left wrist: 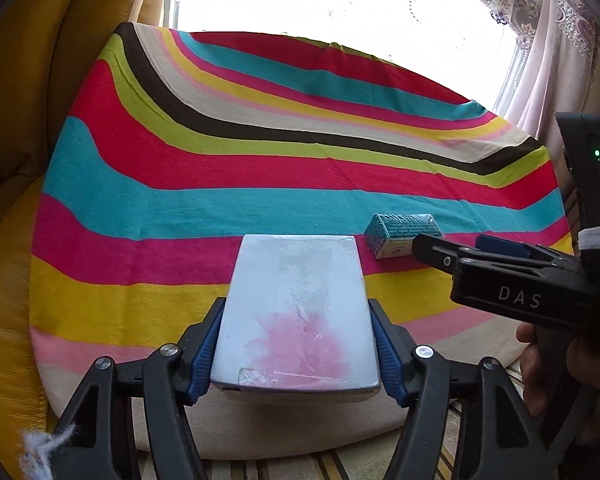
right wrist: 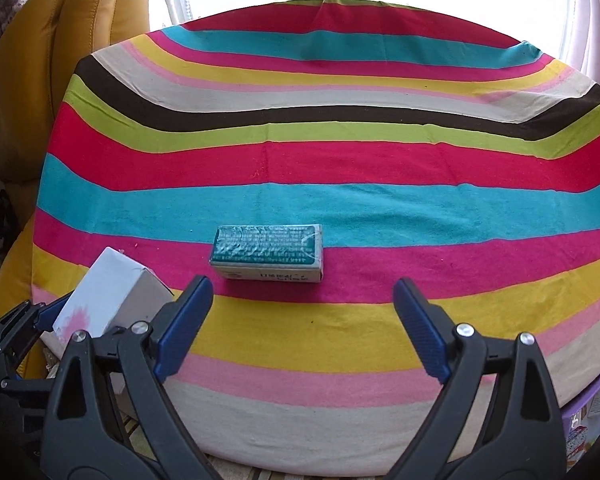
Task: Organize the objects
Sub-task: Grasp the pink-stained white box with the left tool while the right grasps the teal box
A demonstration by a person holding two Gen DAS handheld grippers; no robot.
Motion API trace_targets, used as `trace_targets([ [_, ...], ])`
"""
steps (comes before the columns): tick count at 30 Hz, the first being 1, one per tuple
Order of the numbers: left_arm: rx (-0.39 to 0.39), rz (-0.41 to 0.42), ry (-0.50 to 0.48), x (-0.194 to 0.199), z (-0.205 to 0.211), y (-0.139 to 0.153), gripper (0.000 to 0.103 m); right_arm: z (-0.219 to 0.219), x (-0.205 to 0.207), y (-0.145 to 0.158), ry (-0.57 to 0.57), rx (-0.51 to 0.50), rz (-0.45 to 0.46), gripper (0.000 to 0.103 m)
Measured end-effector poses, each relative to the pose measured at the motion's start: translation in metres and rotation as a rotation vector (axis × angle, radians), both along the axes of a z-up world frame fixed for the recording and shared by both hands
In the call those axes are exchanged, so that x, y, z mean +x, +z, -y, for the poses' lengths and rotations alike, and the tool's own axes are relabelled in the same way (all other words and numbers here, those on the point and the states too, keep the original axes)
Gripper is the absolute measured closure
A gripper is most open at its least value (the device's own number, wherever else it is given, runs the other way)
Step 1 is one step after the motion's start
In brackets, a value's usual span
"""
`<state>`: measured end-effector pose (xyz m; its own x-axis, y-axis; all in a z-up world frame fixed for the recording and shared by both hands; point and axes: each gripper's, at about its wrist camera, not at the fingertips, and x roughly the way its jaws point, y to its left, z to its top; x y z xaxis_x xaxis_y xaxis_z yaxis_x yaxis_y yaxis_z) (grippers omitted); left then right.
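A white box [left wrist: 296,300] with a pink smudge on top sits between the blue pads of my left gripper [left wrist: 297,308], which is shut on its two sides at the near edge of the striped cloth. The right wrist view shows this box [right wrist: 108,296] tilted at the lower left. A small teal box [right wrist: 266,252] with printed text lies flat on the pink and teal stripes. My right gripper [right wrist: 302,284] hovers just in front of it, open, nothing between its fingers. The teal box [left wrist: 400,236] also shows in the left wrist view, just beyond the right gripper's tips.
The striped cloth [right wrist: 340,152] covers a rounded table. A yellow leather sofa [left wrist: 20,80] stands to the left and a bright window with lace curtains [left wrist: 548,60] behind. A hand [left wrist: 540,372] holds the right gripper. A purple carton [right wrist: 588,432] sits low at the right.
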<state>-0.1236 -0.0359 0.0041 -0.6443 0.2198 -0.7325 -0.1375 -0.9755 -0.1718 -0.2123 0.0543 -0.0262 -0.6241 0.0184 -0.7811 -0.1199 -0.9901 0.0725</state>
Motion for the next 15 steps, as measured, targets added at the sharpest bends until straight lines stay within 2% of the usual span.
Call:
trace_targets([
  [14, 0.046, -0.016, 0.078, 0.003, 0.015, -0.002, 0.036, 0.025, -0.035, -0.016, 0.0, 0.072, 0.028, 0.009],
  [15, 0.045, -0.015, 0.077, 0.003, 0.015, -0.002, 0.036, 0.026, -0.036, -0.017, 0.001, 0.076, 0.029, 0.012],
])
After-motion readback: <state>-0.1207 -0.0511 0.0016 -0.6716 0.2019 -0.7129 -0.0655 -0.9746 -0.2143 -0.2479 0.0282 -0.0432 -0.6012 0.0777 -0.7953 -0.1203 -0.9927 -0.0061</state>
